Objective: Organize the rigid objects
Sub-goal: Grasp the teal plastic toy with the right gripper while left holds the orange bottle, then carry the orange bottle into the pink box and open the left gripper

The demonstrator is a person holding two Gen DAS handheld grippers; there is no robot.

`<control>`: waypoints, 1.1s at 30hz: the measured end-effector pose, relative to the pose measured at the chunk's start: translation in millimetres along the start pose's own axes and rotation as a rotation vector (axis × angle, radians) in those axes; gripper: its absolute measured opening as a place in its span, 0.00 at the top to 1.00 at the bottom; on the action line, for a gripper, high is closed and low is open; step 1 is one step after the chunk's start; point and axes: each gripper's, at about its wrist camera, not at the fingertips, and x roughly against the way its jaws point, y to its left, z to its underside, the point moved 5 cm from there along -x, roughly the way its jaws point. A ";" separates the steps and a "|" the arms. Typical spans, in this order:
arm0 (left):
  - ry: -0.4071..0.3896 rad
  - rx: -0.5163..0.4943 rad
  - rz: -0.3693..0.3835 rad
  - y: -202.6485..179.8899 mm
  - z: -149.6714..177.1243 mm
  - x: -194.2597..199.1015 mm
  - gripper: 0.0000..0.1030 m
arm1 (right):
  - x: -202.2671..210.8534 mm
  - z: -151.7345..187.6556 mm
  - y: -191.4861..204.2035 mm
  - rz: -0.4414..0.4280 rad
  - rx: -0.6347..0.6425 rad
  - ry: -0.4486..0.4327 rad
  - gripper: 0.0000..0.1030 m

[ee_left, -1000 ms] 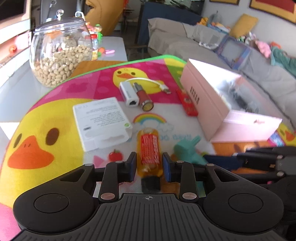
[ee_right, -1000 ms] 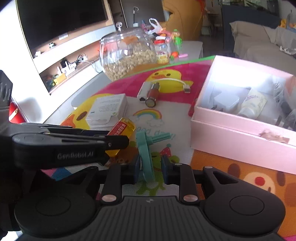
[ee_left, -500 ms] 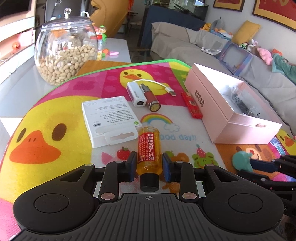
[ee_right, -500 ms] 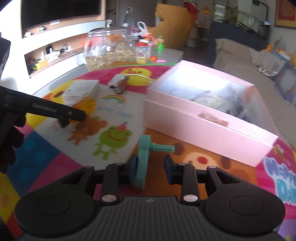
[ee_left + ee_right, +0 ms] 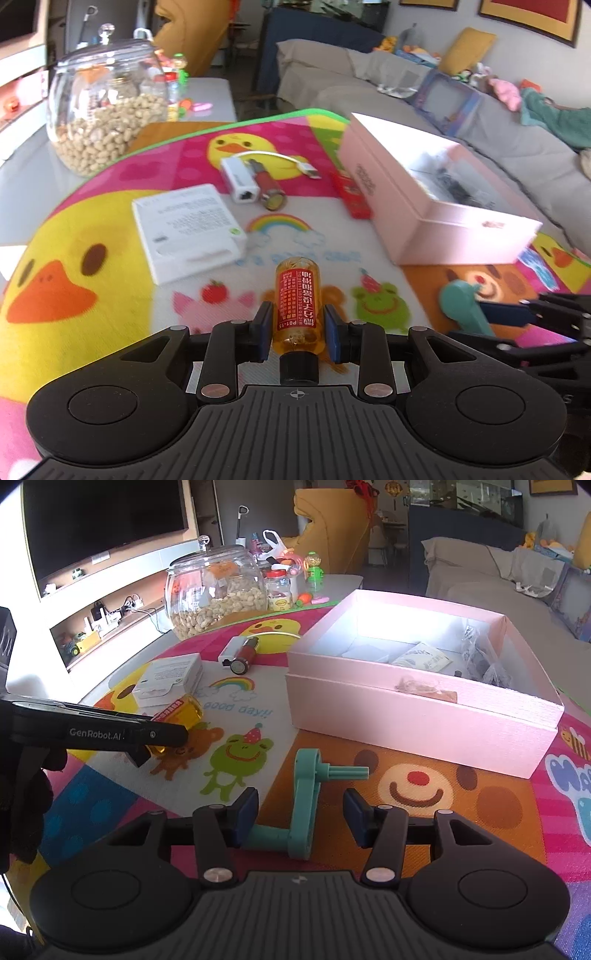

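My left gripper [image 5: 298, 330] is shut on an amber bottle [image 5: 297, 302] with a red label and black cap, held over the colourful play mat. It also shows in the right wrist view [image 5: 177, 716]. My right gripper [image 5: 301, 812] is open, its pads apart on either side of a teal plastic crank [image 5: 306, 805] that lies on the mat in front of the open pink box [image 5: 417, 716]. The crank also shows in the left wrist view [image 5: 463, 304]. The box [image 5: 424, 184] holds a sachet and dark packets.
On the mat lie a white box [image 5: 188, 229], a white adapter with cable [image 5: 242, 181], a red cylinder [image 5: 267, 186] and a red flat pack [image 5: 351, 194]. A glass jar of nuts [image 5: 105, 110] stands behind. A sofa runs along the right.
My right gripper has opened and let go of the teal crank, which now lies on the mat. My left gripper has kept the bottle and drawn back slightly.
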 end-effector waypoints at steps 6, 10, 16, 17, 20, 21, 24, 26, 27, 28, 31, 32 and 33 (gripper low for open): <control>-0.032 0.035 0.002 -5.3 8.6 4.5 0.69 | 9.6 7.6 11.3 0.006 0.106 0.012 0.51; -0.031 0.034 0.019 -5.4 10.3 5.6 0.69 | 21.0 12.6 -5.9 0.104 0.143 0.009 0.51; -0.035 -0.002 -0.009 -11.1 13.2 6.0 0.69 | 28.5 16.5 -40.3 0.221 0.052 -0.018 0.50; -0.038 -0.006 -0.013 -11.7 14.0 6.2 0.69 | 29.4 17.7 -43.3 0.181 -0.005 -0.012 0.49; -0.042 -0.008 -0.023 -12.7 15.2 6.7 0.69 | 30.2 20.2 -40.1 0.034 -0.166 -0.024 0.32; -0.042 -0.005 -0.024 -12.7 15.2 7.0 0.69 | 29.0 19.8 -37.8 0.008 -0.198 -0.032 0.28; -0.038 0.005 -0.023 -12.2 15.3 7.7 0.69 | 18.4 14.5 -26.4 0.032 -0.196 -0.040 0.23; -0.030 0.013 -0.025 -12.3 14.7 8.3 0.69 | 10.5 9.8 -22.5 0.064 -0.172 -0.036 0.23; -0.025 0.015 -0.027 -12.6 14.5 8.4 0.69 | 7.4 7.5 -21.5 0.075 -0.166 -0.034 0.23; -0.020 0.015 -0.030 -13.1 14.4 8.6 0.69 | 5.2 5.8 -21.2 0.087 -0.157 -0.033 0.24; -0.011 0.014 -0.035 -14.8 15.3 10.0 0.69 | 6.1 4.6 -19.2 0.096 -0.118 -0.028 0.31; -0.011 0.015 -0.037 -15.2 15.8 10.4 0.68 | 8.6 5.9 -18.3 0.092 -0.108 -0.028 0.31; -0.013 0.014 -0.040 -16.0 16.6 11.2 0.69 | 11.2 7.3 -17.0 0.088 -0.096 -0.027 0.31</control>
